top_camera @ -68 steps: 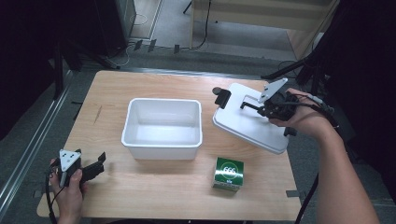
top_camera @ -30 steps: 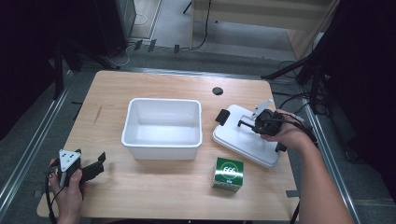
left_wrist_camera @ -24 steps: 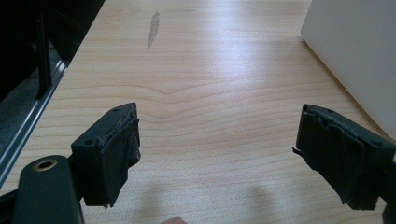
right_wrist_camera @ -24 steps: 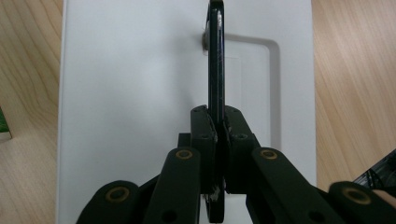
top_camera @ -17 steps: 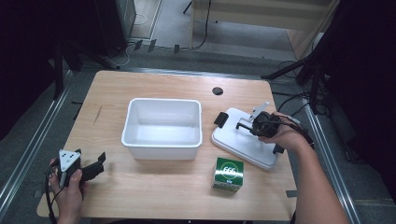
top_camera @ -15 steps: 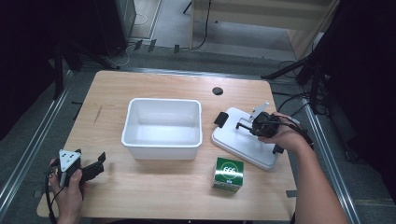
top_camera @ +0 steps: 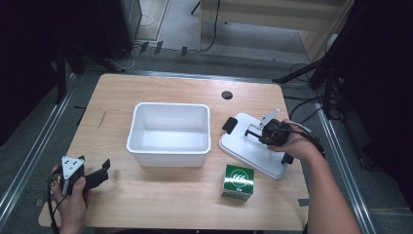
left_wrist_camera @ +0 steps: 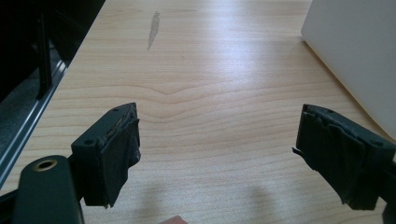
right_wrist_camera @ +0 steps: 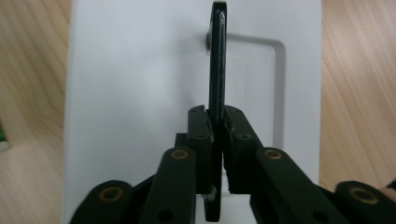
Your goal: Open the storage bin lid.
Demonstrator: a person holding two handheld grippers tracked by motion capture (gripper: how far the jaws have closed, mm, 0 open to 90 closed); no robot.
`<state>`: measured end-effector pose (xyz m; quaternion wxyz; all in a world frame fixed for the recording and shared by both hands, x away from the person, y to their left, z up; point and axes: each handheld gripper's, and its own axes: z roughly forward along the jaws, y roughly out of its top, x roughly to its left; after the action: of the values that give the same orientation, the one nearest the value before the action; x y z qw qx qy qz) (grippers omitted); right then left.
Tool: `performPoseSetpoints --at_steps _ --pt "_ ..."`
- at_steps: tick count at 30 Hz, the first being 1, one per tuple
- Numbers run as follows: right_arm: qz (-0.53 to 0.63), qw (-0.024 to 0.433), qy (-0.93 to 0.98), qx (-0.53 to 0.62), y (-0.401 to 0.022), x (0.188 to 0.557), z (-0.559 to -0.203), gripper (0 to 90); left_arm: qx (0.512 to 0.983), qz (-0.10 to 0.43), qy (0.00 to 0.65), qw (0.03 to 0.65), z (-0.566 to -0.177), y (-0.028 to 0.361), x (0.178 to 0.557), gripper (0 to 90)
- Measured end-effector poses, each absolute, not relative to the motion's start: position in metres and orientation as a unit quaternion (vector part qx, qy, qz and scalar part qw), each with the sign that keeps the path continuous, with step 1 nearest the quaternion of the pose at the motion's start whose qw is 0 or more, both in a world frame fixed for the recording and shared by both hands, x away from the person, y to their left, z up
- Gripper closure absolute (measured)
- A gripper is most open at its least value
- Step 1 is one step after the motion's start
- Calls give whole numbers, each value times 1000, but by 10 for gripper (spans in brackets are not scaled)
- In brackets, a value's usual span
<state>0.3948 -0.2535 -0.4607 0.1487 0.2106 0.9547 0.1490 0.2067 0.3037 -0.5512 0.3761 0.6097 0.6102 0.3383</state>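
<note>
**Lid set down near the right edge — handle about to be let go**

The white lid [top_camera: 253, 146] lies flat on the tabletop [top_camera: 160, 204] near its right edge, just right of the open white bin [top_camera: 169, 134] and just behind the green box [top_camera: 238, 181]. Its thin black handle [right_wrist_camera: 217, 60] stands upright on the lid's top, edge-on in the right gripper view. The right gripper [top_camera: 253, 131] sits directly over the lid with the handle running straight between its jaws; these have just been easing apart, yet the pads [right_wrist_camera: 200, 135] look close against the handle on both sides — a light pinch at most, by the look of it.

Judged from this, the step in hand is releasing the lid after putting it aside. The next move calls for spreading the jaws further until both pads clear the handle, then lifting straight up so the lid is not dragged or tipped.

The left gripper [top_camera: 90, 176] rests near the tabletop's front left corner, well apart from the lid, its jaws spread wide over bare wood with nothing between them.
</note>
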Motion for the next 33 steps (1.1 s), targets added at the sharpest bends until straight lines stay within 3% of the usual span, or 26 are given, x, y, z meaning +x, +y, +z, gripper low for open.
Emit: performPoseSetpoints --at_steps 10,16,22,24,33 --pt "170 168 946 218 -253 383 -441 453 610 338 611 375 -551 303 207 144" --pt "157 172 947 223 -254 375 -431 156 611 337 611 375 -551 303 207 144" --pt "167 156 948 220 -257 365 -422 0 612 338 610 374 -551 303 207 145" --pt "167 142 952 211 -258 361 -419 0 611 338 610 375 -551 303 207 144" --pt "165 157 955 189 -256 341 -407 0 611 338 610 374 -551 303 207 144"
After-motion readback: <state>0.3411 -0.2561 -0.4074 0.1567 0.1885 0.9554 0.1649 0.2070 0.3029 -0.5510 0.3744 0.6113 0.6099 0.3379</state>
